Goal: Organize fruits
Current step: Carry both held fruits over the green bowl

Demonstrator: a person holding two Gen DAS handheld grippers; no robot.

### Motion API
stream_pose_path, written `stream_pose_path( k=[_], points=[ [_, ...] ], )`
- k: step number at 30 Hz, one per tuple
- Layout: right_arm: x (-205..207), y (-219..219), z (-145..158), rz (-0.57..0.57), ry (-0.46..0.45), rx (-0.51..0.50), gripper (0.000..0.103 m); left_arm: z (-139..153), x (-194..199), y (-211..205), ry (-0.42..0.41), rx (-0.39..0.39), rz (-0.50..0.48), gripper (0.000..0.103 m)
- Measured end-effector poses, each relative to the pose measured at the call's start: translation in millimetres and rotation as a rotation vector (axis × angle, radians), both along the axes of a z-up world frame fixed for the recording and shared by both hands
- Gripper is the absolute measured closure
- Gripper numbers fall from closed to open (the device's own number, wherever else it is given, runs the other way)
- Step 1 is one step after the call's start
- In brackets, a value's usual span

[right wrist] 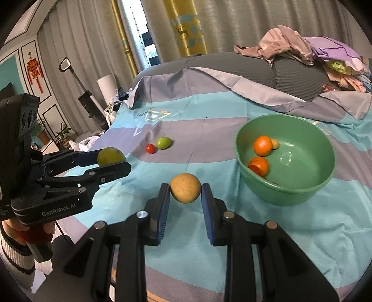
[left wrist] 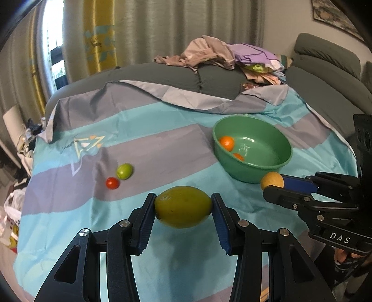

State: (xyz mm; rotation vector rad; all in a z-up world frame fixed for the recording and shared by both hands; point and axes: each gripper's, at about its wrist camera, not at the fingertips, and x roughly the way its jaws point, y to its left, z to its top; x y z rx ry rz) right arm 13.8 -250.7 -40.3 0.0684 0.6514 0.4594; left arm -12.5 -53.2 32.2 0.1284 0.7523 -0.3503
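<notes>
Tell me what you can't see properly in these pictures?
- Small tan fruit in the green plastic bowl: half hidden behind the round orange in the right wrist view; unseen in the left wrist view.
- Second orange fruit: the bowl's near wall covers its lower part in the left wrist view.
- Framed picture: cut off by the fisheye edge.
</notes>
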Motion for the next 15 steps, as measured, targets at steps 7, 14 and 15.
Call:
stream_pose_path(
  k=[7, 14, 15],
  points=[
    [7.4, -17.9, -3.5, -0.043, 0.000, 0.022, 0.075, -2.3, 9.5, -17.1, 0.003, 0.007, -0.039, 0.055],
    [18.3, -39.9, -9.4, -0.100, 0.006, 0.051, 0.075, -4.6, 21.4, -39.3, 0.001, 0.023, -0.076, 0.055],
    [19.5, -42.1, -9.9, -0.105, 0.006, 0.053, 0.075, -5.0, 23.8, -43.9, 0.000, 0.023, -0.086, 0.055]
  ],
)
